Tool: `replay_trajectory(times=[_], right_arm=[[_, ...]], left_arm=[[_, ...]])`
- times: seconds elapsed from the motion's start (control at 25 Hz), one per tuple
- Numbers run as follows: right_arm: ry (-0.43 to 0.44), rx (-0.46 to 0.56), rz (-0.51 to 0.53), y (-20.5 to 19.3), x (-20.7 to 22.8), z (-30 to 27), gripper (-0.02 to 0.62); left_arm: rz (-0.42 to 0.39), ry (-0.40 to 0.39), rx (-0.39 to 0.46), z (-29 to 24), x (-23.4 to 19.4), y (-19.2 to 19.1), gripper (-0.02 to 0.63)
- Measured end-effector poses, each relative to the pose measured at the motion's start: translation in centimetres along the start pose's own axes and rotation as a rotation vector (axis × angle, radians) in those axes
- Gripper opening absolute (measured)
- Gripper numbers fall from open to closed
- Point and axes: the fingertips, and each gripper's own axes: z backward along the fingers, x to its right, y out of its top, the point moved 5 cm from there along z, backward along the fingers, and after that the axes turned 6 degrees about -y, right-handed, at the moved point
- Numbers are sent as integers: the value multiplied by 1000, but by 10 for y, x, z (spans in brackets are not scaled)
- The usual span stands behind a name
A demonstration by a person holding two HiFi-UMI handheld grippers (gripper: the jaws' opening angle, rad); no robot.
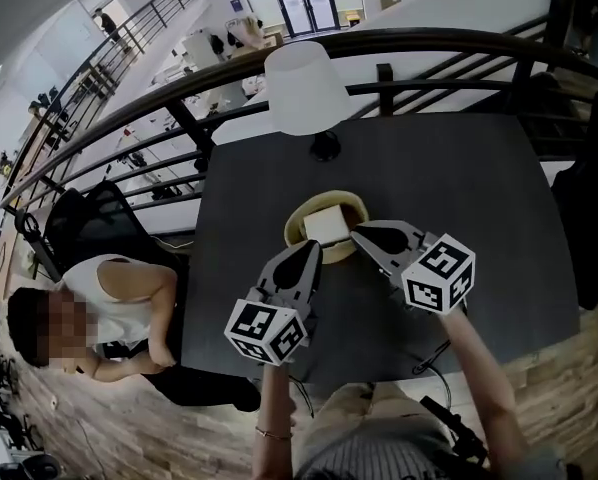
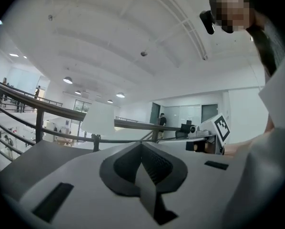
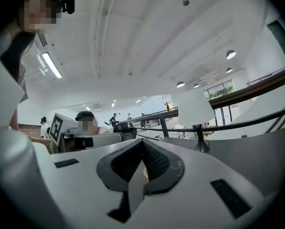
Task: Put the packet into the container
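A white packet (image 1: 325, 225) lies inside the round yellowish container (image 1: 297, 218) in the middle of the dark table (image 1: 479, 198). My left gripper (image 1: 312, 250) points at the container's near-left rim with its jaws together and nothing between them; the left gripper view shows the left gripper (image 2: 142, 149) with its pads meeting. My right gripper (image 1: 357, 235) has its tip at the container's right rim, beside the packet. In the right gripper view the right gripper (image 3: 142, 147) is shut, with only a sliver of yellow showing behind the pads.
A white-shaded lamp (image 1: 304, 86) stands on the table just beyond the container. A dark curved railing (image 1: 429, 43) runs behind the table. A person (image 1: 119, 313) sits lower down at the left. A cable (image 1: 434, 356) hangs at the table's near edge.
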Motion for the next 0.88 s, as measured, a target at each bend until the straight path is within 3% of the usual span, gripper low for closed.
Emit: replay_trajectory(times=[0.32,0.56,0.88], right_arm=[[-35,98,28,1,-43,43,11],[-23,133,22,1,-69,61,11],[-26,138,44,-3,-85,53,9]], left_arm=[[-55,-89,44,25,44,9,8],[-66,-107,31,42,69,4,8],[-78,-108,57,57,64,7,8]])
